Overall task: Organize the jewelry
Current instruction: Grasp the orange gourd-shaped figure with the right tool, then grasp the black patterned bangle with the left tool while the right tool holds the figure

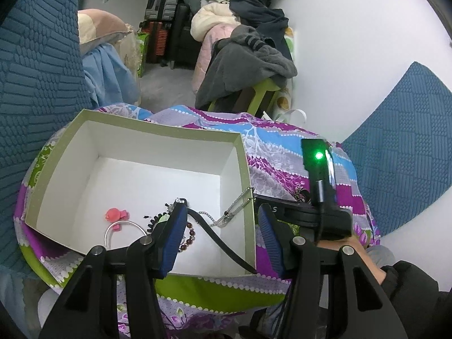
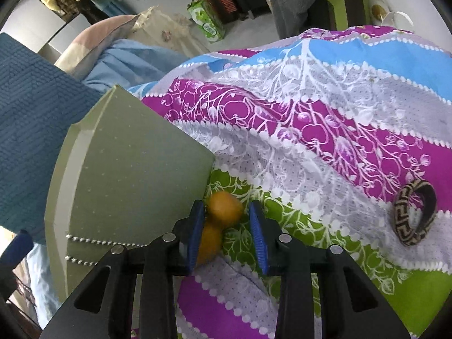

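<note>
Olive-sided box [image 1: 245, 152], white inside, straddled by the left tool [image 1: 223, 220], jaws apart across its right wall. Contents beside the inner finger: pink clip [image 1: 114, 214], silver bangle [image 1: 124, 230], bead bracelet [image 1: 190, 233], ball chain [image 1: 237, 206] over the rim.

Beaded bracelet [image 1: 189, 233] partly hidden behind left tongs' finger [image 1: 172, 237], silver bangle [image 1: 124, 230] lower arc covered by tongs' frame, black beads [image 1: 154, 220] too small to identify, orange beads [image 2: 223, 212] blurred, lower one half behind right tongs' finger [image 2: 195, 234], box [image 2: 124, 175] interior unseen from right wrist.

matt cardboard box [image 1: 135, 152], shiny metal ball chain [image 1: 237, 206], printed cotton cloth [image 2: 310, 118].
</note>
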`<state>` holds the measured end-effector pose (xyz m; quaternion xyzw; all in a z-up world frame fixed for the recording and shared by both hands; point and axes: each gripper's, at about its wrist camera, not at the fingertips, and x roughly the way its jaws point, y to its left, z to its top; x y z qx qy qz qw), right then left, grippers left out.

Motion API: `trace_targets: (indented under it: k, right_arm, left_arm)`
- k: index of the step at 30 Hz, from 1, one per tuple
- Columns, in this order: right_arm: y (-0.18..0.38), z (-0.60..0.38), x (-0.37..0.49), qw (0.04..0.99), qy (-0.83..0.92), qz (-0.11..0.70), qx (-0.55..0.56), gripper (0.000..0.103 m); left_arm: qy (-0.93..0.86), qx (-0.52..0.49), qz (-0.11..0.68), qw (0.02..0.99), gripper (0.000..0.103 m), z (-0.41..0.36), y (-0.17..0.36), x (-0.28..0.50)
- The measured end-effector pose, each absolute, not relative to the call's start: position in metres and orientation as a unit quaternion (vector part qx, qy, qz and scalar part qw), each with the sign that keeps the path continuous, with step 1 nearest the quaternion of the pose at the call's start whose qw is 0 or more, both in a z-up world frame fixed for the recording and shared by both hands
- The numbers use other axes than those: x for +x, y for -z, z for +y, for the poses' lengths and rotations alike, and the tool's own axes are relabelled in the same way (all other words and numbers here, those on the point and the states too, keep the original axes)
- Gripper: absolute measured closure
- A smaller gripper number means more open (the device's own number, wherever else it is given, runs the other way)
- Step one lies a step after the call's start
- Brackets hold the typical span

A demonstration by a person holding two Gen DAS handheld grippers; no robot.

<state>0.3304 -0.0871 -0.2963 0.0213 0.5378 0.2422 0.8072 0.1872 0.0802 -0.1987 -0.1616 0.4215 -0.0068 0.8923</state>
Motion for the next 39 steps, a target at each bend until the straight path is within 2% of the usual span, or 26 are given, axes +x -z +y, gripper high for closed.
trace_targets:
  k: [1,11,21,28,33,37,39]
  right_arm:
    - [0.297,-0.086,0.330,0.807,-0.243,0.539,0.020,0.078]
    - [0.266,-0.096,0.309,0.828,-0.244,0.504,-0.030,0.079]
    - [0.215,-0.177,0.284,0.864,-0.179,0.465,-0.068,0.079]
    - [0.200,-0.237,0.274,0.883,-0.120,0.449,-0.058,0.079]
    - [0.197,-0.263,0.266,0.892,-0.095,0.441,-0.038,0.079]
    - [0.200,-0.271,0.265,0.895,-0.083,0.436,-0.041,0.079]
    - [0.203,-0.277,0.266,0.896,-0.084,0.435,-0.037,0.079]
  left_arm:
    - [0.007,-0.162,0.421,0.892,0.050,0.080,0.198,0.187]
    - [0.016,-0.169,0.419,0.892,0.052,0.067,0.194,0.196]
    - [0.065,-0.153,0.425,0.890,0.053,0.006,0.196,0.224]
    - [0.098,-0.142,0.443,0.880,0.053,-0.047,0.223,0.252]
    - [0.107,-0.136,0.466,0.868,0.057,-0.078,0.254,0.272]
    - [0.115,-0.129,0.475,0.863,0.075,-0.093,0.273,0.290]
    - [0.106,-0.115,0.478,0.865,0.075,-0.100,0.285,0.302]
